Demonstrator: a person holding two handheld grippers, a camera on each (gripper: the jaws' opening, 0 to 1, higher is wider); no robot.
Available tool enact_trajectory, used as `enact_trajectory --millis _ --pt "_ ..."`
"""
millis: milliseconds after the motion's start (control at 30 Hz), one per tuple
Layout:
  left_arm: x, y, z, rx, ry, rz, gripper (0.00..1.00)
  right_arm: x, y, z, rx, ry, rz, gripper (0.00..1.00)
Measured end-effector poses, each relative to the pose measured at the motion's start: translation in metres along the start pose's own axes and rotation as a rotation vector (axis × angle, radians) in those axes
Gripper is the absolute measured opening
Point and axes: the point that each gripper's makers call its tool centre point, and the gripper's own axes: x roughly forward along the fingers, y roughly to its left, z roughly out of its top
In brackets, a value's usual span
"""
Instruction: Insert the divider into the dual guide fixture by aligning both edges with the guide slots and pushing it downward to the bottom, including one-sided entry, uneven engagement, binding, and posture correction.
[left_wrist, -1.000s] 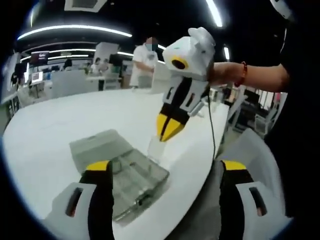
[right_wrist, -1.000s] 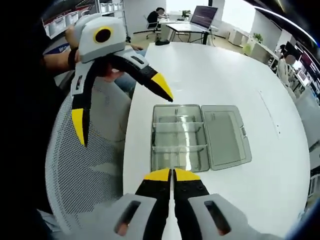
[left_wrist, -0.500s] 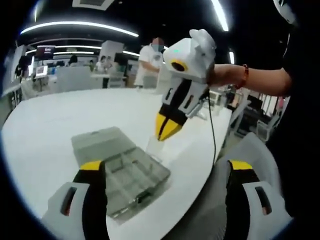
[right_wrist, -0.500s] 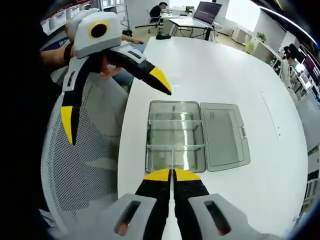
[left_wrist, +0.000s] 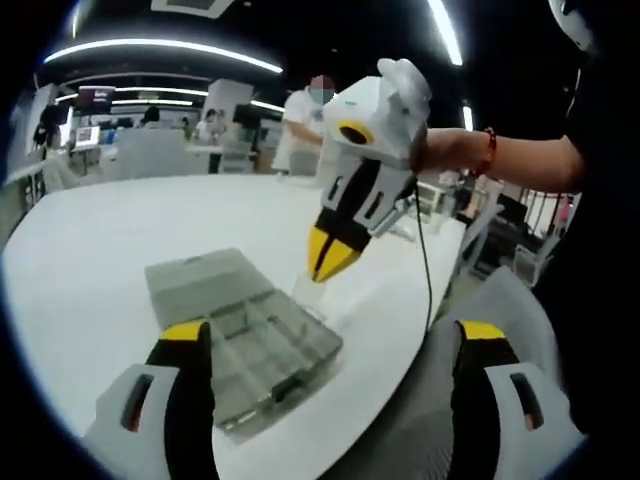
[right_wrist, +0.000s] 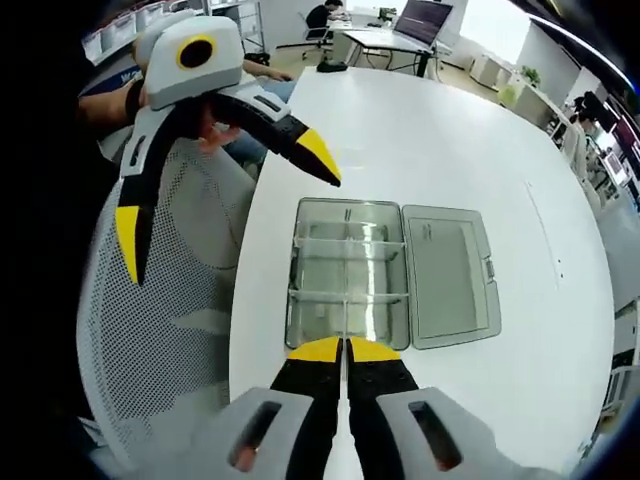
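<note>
The guide fixture is a clear compartment box (right_wrist: 347, 272) (left_wrist: 250, 335) lying on the white table, its lid (right_wrist: 450, 275) folded open to one side. My right gripper (right_wrist: 343, 349) is shut on the thin clear divider (right_wrist: 344, 318), seen edge-on above the box's near compartment. In the left gripper view the right gripper (left_wrist: 333, 256) holds the divider (left_wrist: 308, 290) just above the box's far edge. My left gripper (left_wrist: 335, 335) is wide open, holding nothing, off the table's edge; in the right gripper view the left gripper (right_wrist: 222, 195) hovers over the chair.
The white table (right_wrist: 450, 130) has a curved edge right beside the box. A white mesh chair (right_wrist: 170, 330) stands against that edge, under my left gripper. A hand and forearm (left_wrist: 480, 155) hold the right gripper. People and desks stand far behind.
The right gripper with the divider has edged slightly closer to the box. The left gripper has drifted a little outward from the table. Both jaw states are unchanged.
</note>
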Motion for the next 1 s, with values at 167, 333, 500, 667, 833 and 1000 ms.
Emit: enact_trajectory --millis 167,333,500,667,833,1000 --pt "-0.001 0.0 0.001 0.003 -0.006 0.0 0.99 0.002 -0.001 -0.001 -0.008 0.014 -0.001 0.0" --pt "0.0 -0.002 0.001 0.004 0.002 -0.012 0.99 0.005 -0.002 0.002 -0.017 0.018 -0.001 0.0" --pt "0.0 -0.006 0.003 0.007 0.003 -0.021 0.99 0.008 -0.004 0.003 -0.018 0.024 0.009 0.0" --pt "-0.002 -0.005 0.001 0.005 0.011 -0.02 0.99 0.012 -0.005 0.004 -0.016 0.029 0.018 0.0" --pt "-0.003 -0.004 0.002 -0.004 0.003 -0.017 0.99 0.013 -0.006 0.002 -0.015 0.037 0.021 0.0" --pt "-0.002 -0.005 0.0 -0.007 0.012 -0.022 0.99 0.013 -0.007 0.004 -0.013 0.031 0.018 0.0"
